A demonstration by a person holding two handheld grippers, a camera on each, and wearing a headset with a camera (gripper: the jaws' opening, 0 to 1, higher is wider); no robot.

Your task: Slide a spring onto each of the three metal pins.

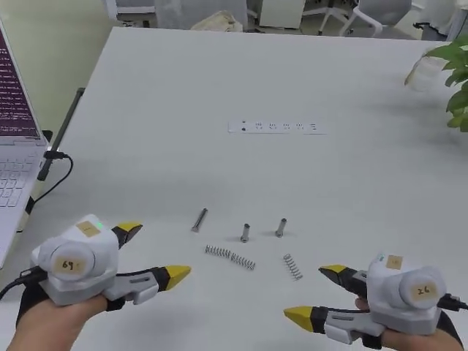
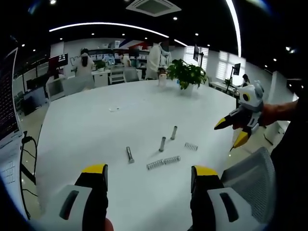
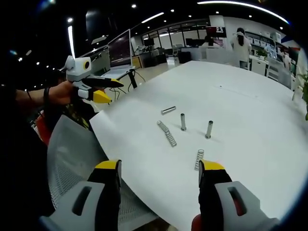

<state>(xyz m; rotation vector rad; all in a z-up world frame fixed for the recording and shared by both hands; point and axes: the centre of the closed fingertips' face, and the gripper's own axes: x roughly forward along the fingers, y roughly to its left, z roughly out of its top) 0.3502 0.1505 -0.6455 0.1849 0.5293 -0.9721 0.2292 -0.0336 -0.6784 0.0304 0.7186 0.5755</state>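
Observation:
Three metal pins rest on the white table [image 1: 219,80]: one lying flat [image 1: 199,219] and two upright [image 1: 245,232] [image 1: 281,227]. In front of them lie a long spring [image 1: 229,257] and a short spring [image 1: 292,266]. My left gripper [image 1: 155,251] is open at the near left, short of the long spring. My right gripper [image 1: 308,292] is open at the near right, just past the short spring. The left gripper view has its jaws [image 2: 149,169] wide apart before the long spring [image 2: 163,162]. The right gripper view has its jaws [image 3: 160,165] apart near the short spring [image 3: 198,159].
An open laptop [image 1: 11,139] and its black cable [image 1: 51,164] sit at the table's left edge. A white strip [image 1: 274,126] lies farther back, mid-table. A potted plant [image 1: 453,80] stands at the far right. A grey mesh chair [image 2: 250,173] is near the table's front edge.

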